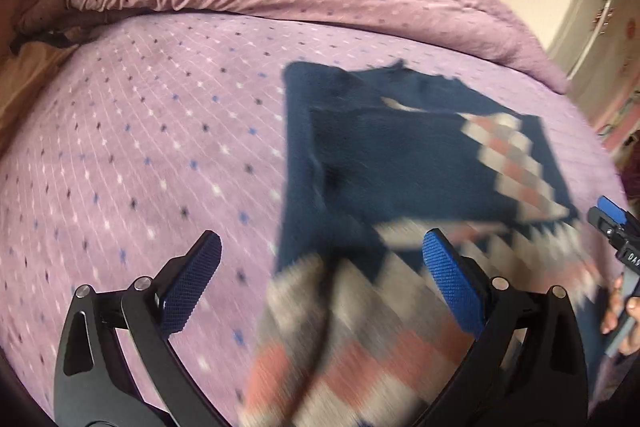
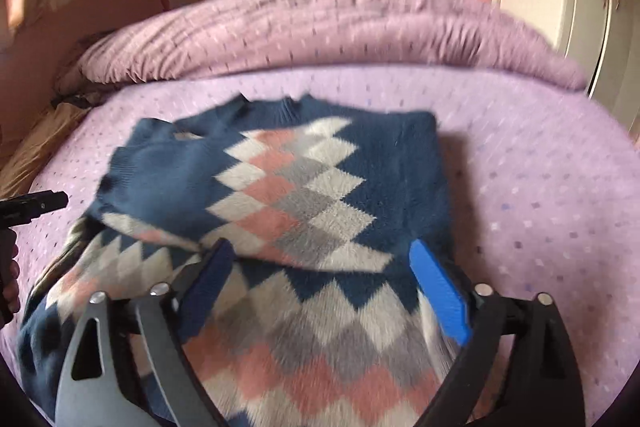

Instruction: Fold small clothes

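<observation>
Right wrist view: pretty blurry, but you can read the basics
Bed cover [image 2: 520, 187]: lilac quilted fabric with little dots, soft and a bit rumpled; a bunched-up roll of the same stuff [image 2: 320, 31] runs along the far side
Sweater [image 2: 304, 187]: fuzzy knit, navy with white, pink and grey diamonds, lying on the bed cover with its top part folded over the lower part; near hem is cut off by the frame
Right gripper [image 2: 320, 267]: blue textured pads spread wide over the sweater, nothing pinched between them
Left gripper [image 1: 320, 259]: jaws also wide apart, empty, sitting above the sweater's left edge
Hard to tell: left wrist view smears the knit pattern near the lens
</observation>
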